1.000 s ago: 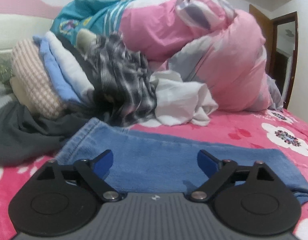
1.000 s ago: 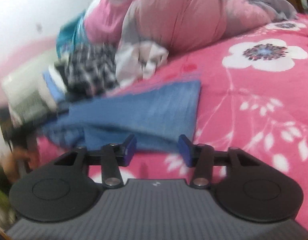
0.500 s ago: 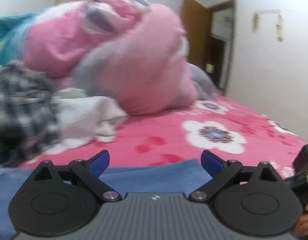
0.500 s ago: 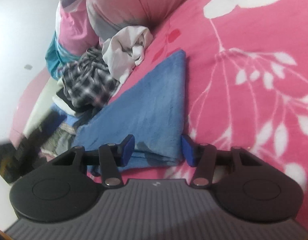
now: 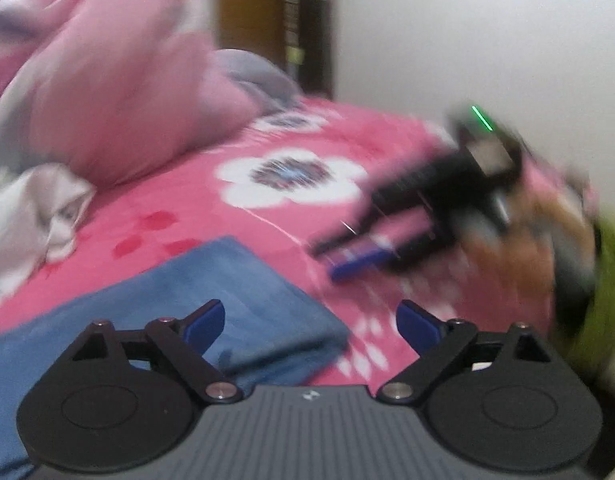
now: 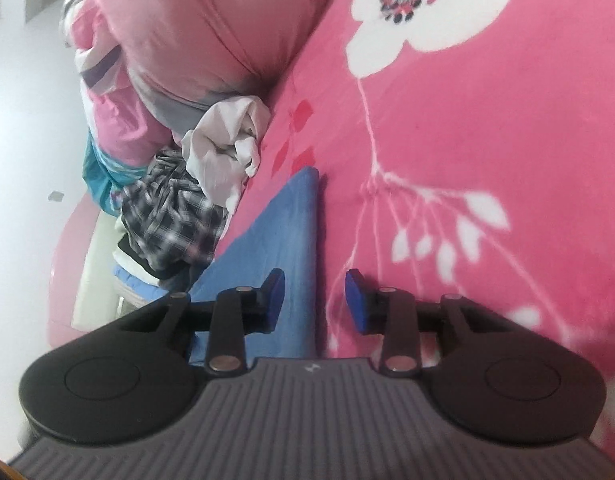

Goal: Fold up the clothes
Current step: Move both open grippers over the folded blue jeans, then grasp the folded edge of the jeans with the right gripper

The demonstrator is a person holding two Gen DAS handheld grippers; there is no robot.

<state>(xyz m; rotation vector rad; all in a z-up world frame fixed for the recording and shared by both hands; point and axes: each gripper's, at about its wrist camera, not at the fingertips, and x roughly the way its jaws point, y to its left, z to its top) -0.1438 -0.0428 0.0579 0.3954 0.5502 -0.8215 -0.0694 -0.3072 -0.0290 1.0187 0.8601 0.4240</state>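
The folded blue terry cloth (image 6: 279, 248) lay lower left; crumpled white and plaid garments (image 6: 187, 184) remained. Left gripper (image 5: 311, 320) gaped empty; right gripper (image 6: 315, 300), just closing, grasped nothing.

The folded cloth (image 6: 275, 240) lies flat on the bed (image 6: 487, 160). Behind it sits a crumpled shirt (image 6: 227, 148), and beside that a heap of clothes (image 6: 171, 216). A big quilt (image 6: 195, 28) is piled behind them. The right gripper (image 5: 359, 256) hangs over the bed, right of the cloth.
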